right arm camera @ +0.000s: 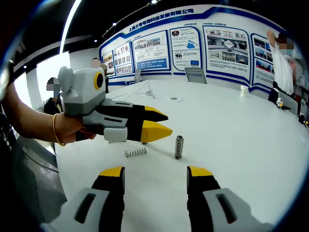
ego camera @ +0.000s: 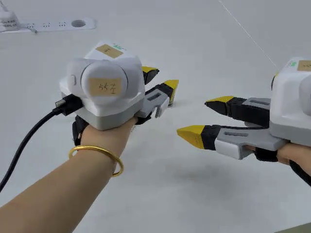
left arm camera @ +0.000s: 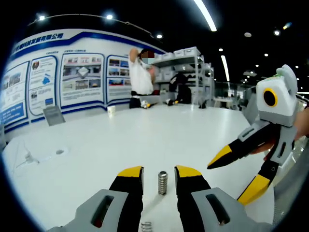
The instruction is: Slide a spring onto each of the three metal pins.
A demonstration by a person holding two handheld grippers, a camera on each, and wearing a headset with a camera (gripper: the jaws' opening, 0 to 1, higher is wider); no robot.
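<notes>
**Fingers (left arm camera: 130, 176) released, spring (left arm camera: 162, 182) standing between the left pair**

Your left gripper (left arm camera: 159, 172) has its fingers apart, with a clear gap between the yellow tips and nothing gripped. The spring stands upright on the counter (ego camera: 160, 194) in that gap, just ahead of the tips, and it touches neither finger. You cannot tell from here whether a pin runs through it. A loose spring (right arm camera: 135, 152) lies on its side back beneath the same fingers, near their roots.

Your right gripper (right arm camera: 155, 172) is spread wider and is empty. The upright spring sits ahead of its tips, nearer the right-hand finger and well clear of both. The left gripper crosses in front from the left side, its tips just beside that spring.

From the head view the two grippers point toward each other over the white counter, with their tips near but apart. A gold bangle (ego camera: 97, 155) circles your left wrist, and a black cable (ego camera: 29, 141) trails from the back of the left gripper.
</notes>
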